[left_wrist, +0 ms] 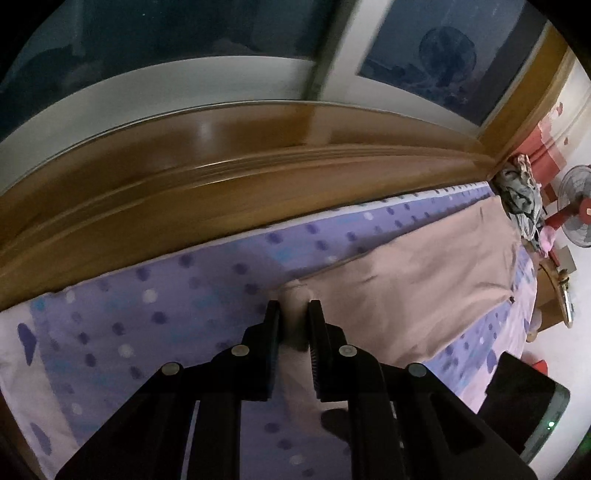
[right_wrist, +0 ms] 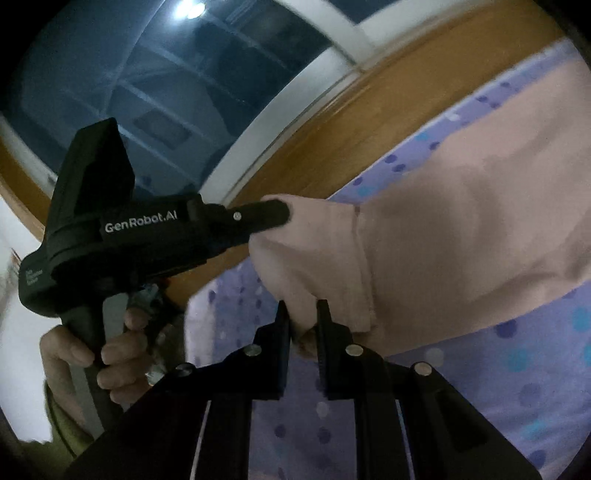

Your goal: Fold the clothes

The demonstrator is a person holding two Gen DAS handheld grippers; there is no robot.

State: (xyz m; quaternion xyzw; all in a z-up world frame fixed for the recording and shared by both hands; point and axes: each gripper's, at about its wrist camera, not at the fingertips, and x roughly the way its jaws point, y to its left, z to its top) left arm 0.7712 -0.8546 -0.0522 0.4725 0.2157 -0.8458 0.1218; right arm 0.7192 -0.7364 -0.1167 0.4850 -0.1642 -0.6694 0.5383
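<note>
Pink fabric fills the middle of the left wrist view: the pink garment (left_wrist: 424, 280) lies spread across the bed sheet (left_wrist: 147, 332), a lilac sheet dotted in purple, blue and white. The left hand-held gripper (left_wrist: 293, 314) has its 2 black fingers (left_wrist: 271, 332) drawn in narrow, and a bunched corner of the pink cloth stands pinched between them, its tip poking out just past the fingertips. Beyond the sheet runs a wooden ledge (left_wrist: 184, 177) under a dark window (left_wrist: 166, 33). Far right, a heap of crumpled clothes (left_wrist: 521, 195) sits at the end of the bed, with a standing fan (left_wrist: 578, 206) just beside it. The edge of another black device (left_wrist: 524, 402) shows at lower right.

Over to the right wrist view, tilted hard. The right hand-held gripper (right_wrist: 303, 321) is closed down narrow too, with a fold of the same pink garment (right_wrist: 461, 229) caught between its jaws. The cloth rises from there to the left hand-held gripper (right_wrist: 273, 216), seen side-on, black with white lettering, whose tip bites the garment's upper edge. A person's hand (right_wrist: 92, 350) wraps its grey handle. The garment hangs stretched between the 2 grips and trails right over the dotted bed sheet (right_wrist: 517, 369). The wooden ledge (right_wrist: 332, 147) and the window (right_wrist: 147, 74) lie behind.
</note>
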